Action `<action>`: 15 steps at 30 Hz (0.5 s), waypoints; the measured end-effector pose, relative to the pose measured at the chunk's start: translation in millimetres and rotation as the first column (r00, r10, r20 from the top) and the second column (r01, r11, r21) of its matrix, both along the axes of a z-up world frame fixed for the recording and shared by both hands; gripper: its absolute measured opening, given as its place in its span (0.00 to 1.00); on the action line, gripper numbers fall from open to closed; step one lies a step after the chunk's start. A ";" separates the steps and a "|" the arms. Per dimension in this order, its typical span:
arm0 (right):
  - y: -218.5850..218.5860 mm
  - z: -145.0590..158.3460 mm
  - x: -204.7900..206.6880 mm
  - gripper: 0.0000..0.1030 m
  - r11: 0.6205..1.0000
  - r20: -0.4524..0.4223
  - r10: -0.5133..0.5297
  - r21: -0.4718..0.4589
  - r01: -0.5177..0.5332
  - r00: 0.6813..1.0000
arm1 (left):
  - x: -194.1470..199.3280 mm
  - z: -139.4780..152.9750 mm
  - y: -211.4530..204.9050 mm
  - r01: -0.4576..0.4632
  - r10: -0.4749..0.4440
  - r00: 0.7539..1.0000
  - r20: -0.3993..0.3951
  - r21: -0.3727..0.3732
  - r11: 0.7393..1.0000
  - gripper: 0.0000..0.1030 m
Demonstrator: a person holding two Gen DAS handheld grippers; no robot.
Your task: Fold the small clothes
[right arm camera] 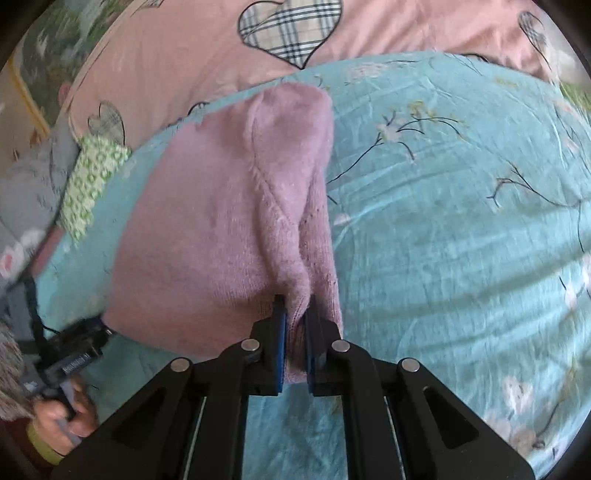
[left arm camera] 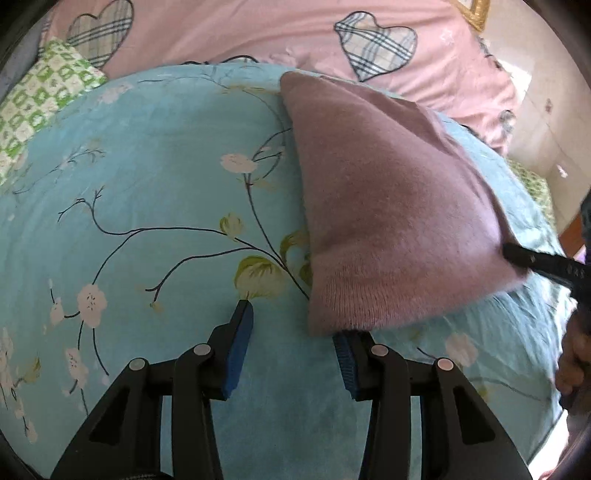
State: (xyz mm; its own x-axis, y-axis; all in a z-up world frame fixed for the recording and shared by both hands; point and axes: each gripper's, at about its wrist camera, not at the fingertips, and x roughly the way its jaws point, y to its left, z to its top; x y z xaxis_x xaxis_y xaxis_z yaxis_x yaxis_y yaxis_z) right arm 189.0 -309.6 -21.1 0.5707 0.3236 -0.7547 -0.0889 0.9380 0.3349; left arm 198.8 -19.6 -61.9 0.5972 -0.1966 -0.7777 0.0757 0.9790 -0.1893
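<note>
A mauve knit garment (left arm camera: 388, 206), folded into a long narrow shape, lies on the teal flowered sheet (left arm camera: 147, 184). My left gripper (left arm camera: 291, 321) stands open at its near corner; the cloth's edge overlaps the tip of the right finger, and no cloth lies between the pads. At the other near corner my right gripper (right arm camera: 295, 314) is shut on a pinched ridge of the garment (right arm camera: 207, 221). The left wrist view shows that gripper as a black tip (left arm camera: 517, 256) on the cloth's right corner. The right wrist view shows the left gripper (right arm camera: 88, 332) at the garment's left corner.
A pink quilt with plaid hearts (left arm camera: 258, 33) lies beyond the sheet. A green-and-white patterned cloth (left arm camera: 48, 92) sits at the far left, and grey fabric (right arm camera: 33, 192) lies off the bed's side. A person's hand (right arm camera: 62, 410) holds the left gripper's handle.
</note>
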 end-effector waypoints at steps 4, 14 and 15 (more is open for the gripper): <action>1.6 13.5 -9.0 0.16 1.000 0.015 0.018 -0.011 -0.018 1.000 | -9.2 16.4 15.3 0.118 -0.118 0.993 0.005 -0.106 0.987 0.43; -9.9 48.1 23.5 0.62 0.985 0.095 -0.035 0.171 0.019 0.995 | 57.8 46.2 31.4 0.180 -0.211 0.977 -0.041 -0.376 0.909 0.64; -9.6 46.9 30.8 0.62 0.983 0.091 -0.035 0.182 0.018 0.995 | 65.9 45.2 26.7 0.178 -0.214 0.975 -0.058 -0.368 0.913 0.66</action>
State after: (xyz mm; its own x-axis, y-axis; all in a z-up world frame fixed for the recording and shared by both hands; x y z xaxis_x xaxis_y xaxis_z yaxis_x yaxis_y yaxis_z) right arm 219.8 -319.2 25.8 0.6464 0.4333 -0.6280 -0.1036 0.8654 0.4903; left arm 264.7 7.1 -16.7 0.4454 -0.5778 -0.6839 0.2234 0.8115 -0.5400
